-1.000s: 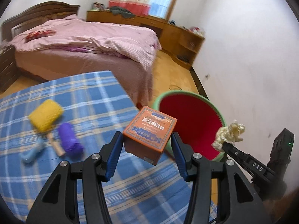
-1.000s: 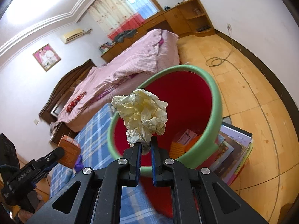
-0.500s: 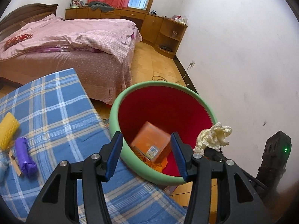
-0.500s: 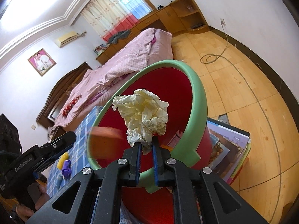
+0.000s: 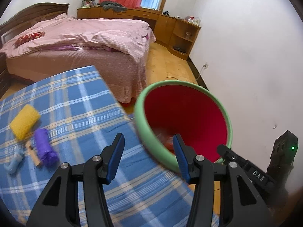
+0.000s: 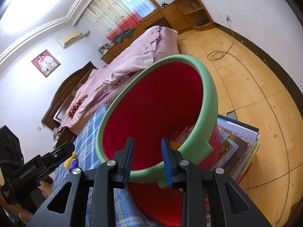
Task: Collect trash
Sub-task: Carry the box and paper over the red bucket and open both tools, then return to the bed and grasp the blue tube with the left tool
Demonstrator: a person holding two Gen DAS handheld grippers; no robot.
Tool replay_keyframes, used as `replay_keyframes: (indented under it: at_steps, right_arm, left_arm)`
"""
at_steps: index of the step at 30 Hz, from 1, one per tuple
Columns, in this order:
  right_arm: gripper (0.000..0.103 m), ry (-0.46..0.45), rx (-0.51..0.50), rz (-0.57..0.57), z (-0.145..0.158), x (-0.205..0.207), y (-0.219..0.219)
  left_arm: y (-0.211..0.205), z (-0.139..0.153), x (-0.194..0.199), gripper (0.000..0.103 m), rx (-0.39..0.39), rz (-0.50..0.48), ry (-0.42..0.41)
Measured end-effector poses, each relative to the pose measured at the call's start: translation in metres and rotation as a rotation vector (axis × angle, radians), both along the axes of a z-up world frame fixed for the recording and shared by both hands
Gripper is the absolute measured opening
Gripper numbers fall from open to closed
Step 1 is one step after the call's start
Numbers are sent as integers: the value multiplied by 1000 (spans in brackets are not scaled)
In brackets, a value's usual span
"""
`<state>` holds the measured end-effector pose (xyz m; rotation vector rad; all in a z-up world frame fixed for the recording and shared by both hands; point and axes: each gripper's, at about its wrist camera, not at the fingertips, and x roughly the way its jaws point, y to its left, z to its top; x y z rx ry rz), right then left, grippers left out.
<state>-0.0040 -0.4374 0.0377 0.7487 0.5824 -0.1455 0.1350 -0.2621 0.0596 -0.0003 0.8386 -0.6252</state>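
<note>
Left gripper (image 5: 148,156): jaws wide apart, empty
Right gripper (image 6: 147,158): jaws parted, empty
Bin (image 5: 230,126): red, green-rimmed, beside the worktop (image 5: 79,113)

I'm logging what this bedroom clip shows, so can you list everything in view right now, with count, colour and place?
Bin: one, red with green rim, beside the table; some blurred trash inside.
Table cloth: one, blue plaid, covering the table.
Yellow roll: one, yellow, on the cloth at left.
Purple roll: one, purple, just right of the yellow one.
Wooden piece: one, tan, between the rolls.
Pale blue item: one, light blue, nearest the left edge.
Bed: one, pink covers, behind the table.
Stack of books: one, mixed colours, on the floor by the bin.
Cabinets: wooden, along the far wall.
Left gripper: open, holding nothing.
Right gripper: open, holding nothing, over the bin.
</note>
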Motion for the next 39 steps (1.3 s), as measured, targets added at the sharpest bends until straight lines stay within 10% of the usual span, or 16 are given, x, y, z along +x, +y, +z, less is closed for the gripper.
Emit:
replay_keyframes:
  at_steps: [18, 39]
  right_arm:
    - [30, -23, -2, 85, 26, -4, 43]
    - [30, 68, -26, 188, 16, 20, 90]
  left_arm:
    - [113, 4, 6, 53, 27, 189, -5]
    - [185, -53, 65, 53, 270, 270, 35]
